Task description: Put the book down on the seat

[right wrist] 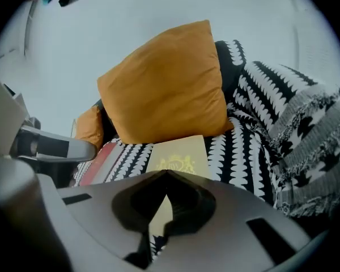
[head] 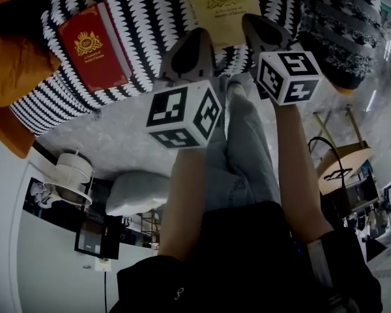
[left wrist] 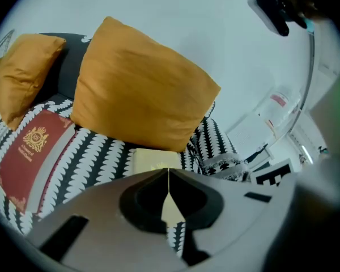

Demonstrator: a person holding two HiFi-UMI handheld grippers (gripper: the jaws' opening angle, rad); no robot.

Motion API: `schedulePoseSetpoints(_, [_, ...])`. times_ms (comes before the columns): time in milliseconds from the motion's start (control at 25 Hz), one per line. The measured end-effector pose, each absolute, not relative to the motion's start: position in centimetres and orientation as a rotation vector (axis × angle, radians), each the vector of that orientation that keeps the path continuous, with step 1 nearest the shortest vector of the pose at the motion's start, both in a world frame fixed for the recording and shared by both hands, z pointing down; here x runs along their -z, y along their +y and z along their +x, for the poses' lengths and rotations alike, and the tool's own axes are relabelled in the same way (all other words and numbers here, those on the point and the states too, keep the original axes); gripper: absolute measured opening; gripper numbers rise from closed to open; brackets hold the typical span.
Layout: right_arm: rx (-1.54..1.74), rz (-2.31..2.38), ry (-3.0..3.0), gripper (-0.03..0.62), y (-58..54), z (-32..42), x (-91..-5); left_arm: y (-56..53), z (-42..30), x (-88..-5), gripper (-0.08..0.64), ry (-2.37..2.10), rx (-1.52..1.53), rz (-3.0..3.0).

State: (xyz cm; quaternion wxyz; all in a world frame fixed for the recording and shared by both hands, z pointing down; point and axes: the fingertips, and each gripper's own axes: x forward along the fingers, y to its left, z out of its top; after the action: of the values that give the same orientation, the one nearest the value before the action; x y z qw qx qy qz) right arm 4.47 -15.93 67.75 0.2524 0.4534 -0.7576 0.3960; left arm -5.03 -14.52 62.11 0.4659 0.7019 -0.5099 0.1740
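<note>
placement looks finished, judging by how things lie: the yellow book [head: 221,8] rests flat on the striped seat [head: 150,18], its far edge just under the big orange cushion [left wrist: 141,89], and neither tool has hold of it. the left gripper [head: 199,36] is clenched, its jaws meeting in a thin line with nothing pinched between them (the pale sliver behind that line in the left gripper view is only the book lying further off). the right gripper [head: 257,28] is likewise closed tight and empty, hovering just short of the book's near edge. a red book [head: 94,47] lies on the same seat, well to the left and apart from the yellow one.

what remains, as i read it, is only the retreat: both tools should draw back and up from the seat without brushing the near edge of the book, since it sits loose on soft, uneven fabric and could slide or tip if nudged.
</note>
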Motion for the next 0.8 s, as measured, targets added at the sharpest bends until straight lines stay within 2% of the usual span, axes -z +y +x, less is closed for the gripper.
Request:
schedulePoseSetpoints(560, [-0.944, 1.201, -2.157, 0.011, -14.3, 2.1, -58.9, -13.3, -5.7, -55.5, 0.014, -1.352, -0.243, 1.708])
schedulePoseSetpoints(800, [-0.908, 1.225, -2.212, 0.011, -13.6, 2.5, -54.1, -12.2, -8.7, -52.4, 0.014, -1.472, -0.163, 1.639])
